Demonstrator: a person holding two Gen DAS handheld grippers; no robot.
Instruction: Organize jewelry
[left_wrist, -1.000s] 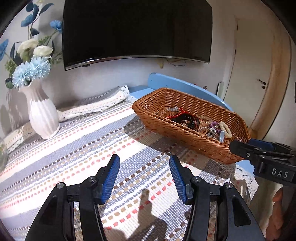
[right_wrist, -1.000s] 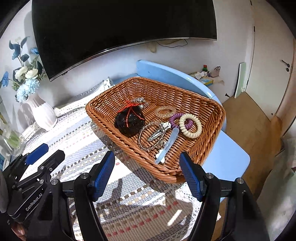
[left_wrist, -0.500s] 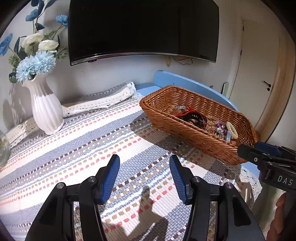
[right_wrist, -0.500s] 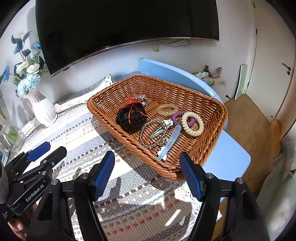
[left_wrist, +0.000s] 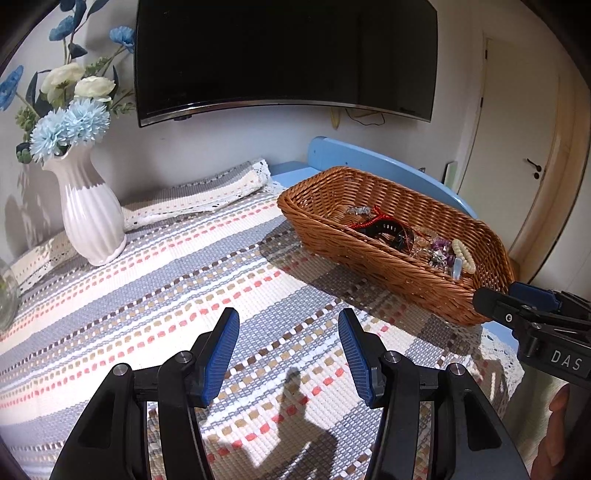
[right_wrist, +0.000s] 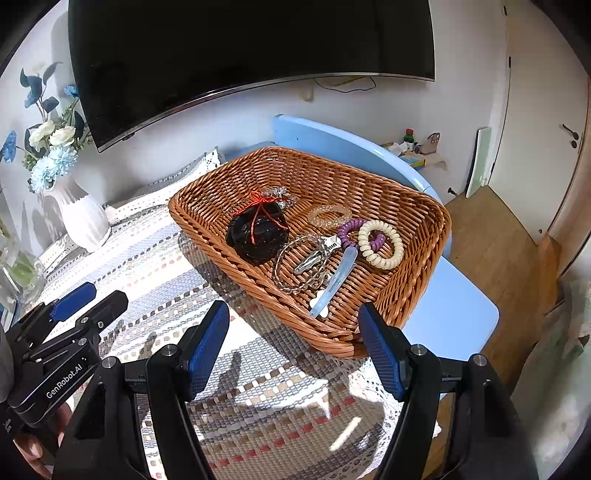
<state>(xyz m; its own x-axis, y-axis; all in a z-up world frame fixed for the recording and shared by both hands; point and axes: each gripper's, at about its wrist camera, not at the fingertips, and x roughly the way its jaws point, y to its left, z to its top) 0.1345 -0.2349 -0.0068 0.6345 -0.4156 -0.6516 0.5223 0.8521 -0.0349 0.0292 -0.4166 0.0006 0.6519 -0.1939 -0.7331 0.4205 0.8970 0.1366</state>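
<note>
while the wicker basket (right_wrist: 406, 229) of jewelry is sitting mid-frame on the striped cloth (right_wrist: 155, 258), i am holding the left gripper (left_wrist: 288, 347) and right gripper (right_wrist: 293, 347) spread, both empty.

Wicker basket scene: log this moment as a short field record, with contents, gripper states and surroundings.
basket: wicker basket on striped cloth, at the table's right end
contents: black bracelet with red cord, cream coil hair tie, purple coil tie, clear bead bracelet, chain bracelet, pale blue clip
left gripper: jaws open, empty, over cloth
right gripper: jaws open, empty, before basket
surroundings: white vase, television
</note>
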